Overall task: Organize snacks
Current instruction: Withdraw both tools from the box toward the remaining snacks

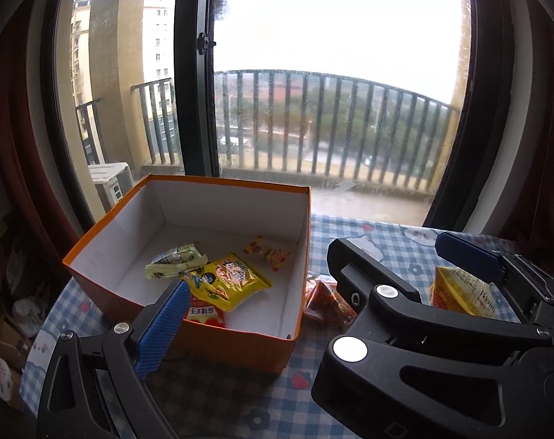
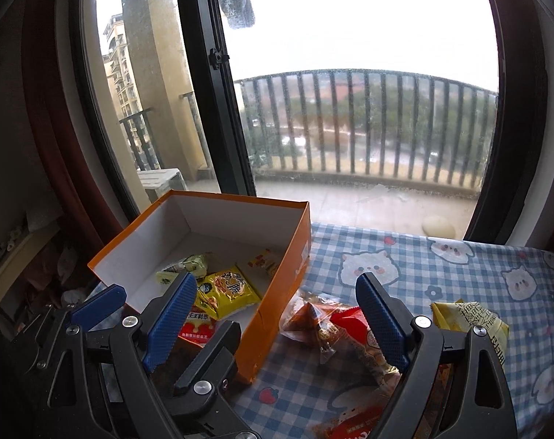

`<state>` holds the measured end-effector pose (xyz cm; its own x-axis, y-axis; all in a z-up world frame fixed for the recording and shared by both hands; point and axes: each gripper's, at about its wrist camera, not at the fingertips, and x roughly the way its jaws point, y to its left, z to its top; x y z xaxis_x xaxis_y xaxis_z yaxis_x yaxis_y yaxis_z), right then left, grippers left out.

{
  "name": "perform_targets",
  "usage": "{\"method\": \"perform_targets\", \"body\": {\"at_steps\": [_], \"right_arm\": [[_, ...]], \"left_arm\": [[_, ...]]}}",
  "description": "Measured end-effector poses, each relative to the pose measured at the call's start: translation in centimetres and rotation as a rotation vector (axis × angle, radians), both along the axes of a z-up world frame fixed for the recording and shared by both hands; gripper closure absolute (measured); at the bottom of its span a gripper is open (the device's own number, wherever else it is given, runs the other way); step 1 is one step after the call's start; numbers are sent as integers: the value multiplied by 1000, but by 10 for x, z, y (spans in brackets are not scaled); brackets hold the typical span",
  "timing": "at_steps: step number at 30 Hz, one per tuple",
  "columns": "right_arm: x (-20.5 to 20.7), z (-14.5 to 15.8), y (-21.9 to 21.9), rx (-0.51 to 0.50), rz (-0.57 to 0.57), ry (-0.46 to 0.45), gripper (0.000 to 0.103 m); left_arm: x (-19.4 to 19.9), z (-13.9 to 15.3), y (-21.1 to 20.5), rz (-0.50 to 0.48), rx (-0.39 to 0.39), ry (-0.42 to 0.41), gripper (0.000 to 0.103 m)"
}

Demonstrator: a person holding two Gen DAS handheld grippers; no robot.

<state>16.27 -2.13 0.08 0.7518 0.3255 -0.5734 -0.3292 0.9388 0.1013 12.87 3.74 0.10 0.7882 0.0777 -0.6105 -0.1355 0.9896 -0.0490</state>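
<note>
An orange box [image 1: 94,252] [image 2: 298,248] with a white inside stands on the checked tablecloth. In it lie a pale green packet [image 1: 176,265], a yellow packet [image 1: 227,281] [image 2: 227,291], a small orange-white packet [image 1: 267,250] and a red packet [image 1: 207,316]. To the right of the box, a red and clear snack bag [image 2: 324,329] [image 1: 324,301] and a yellow packet [image 2: 470,325] [image 1: 459,292] lie on the cloth. My right gripper [image 2: 277,278] is open above the snack bag, pads clear of it. My left gripper [image 1: 277,289] is open over the box's near right corner and holds nothing; the two grippers overlap.
The blue checked tablecloth [image 2: 459,274] has cat prints. Another red packet [image 2: 350,424] lies at the near edge. A large window [image 2: 350,128] with a balcony railing rises just behind the table. Left of the table, clutter [image 1: 21,311] sits lower down.
</note>
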Motion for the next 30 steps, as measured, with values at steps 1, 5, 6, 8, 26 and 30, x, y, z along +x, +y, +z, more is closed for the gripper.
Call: {"method": "perform_targets", "body": {"at_steps": [1,5,6,8,26,30], "right_arm": [[-3,0,-5,1,2,1,12],[-14,1,-22,-5,-2,3,12],[-18,2,-26,-6,-4,1,12],[-24,1,-34,-14,-7,-6,12],[-67,-24,-93,-53,-55,-7,12],[-74,-34,-103,-48,-73,0,12]], "left_arm": [[-2,0,-4,-7,0,0,4],[-12,1,-24,-30,5,-10,4],[-14,1,-28,-37,5,-12,4],[-19,0,-36,-49,2,-14,4],[-44,-30,-98,-180,-7,-5,4],[-45,-39,-104,-210,-4,2,4]]}}
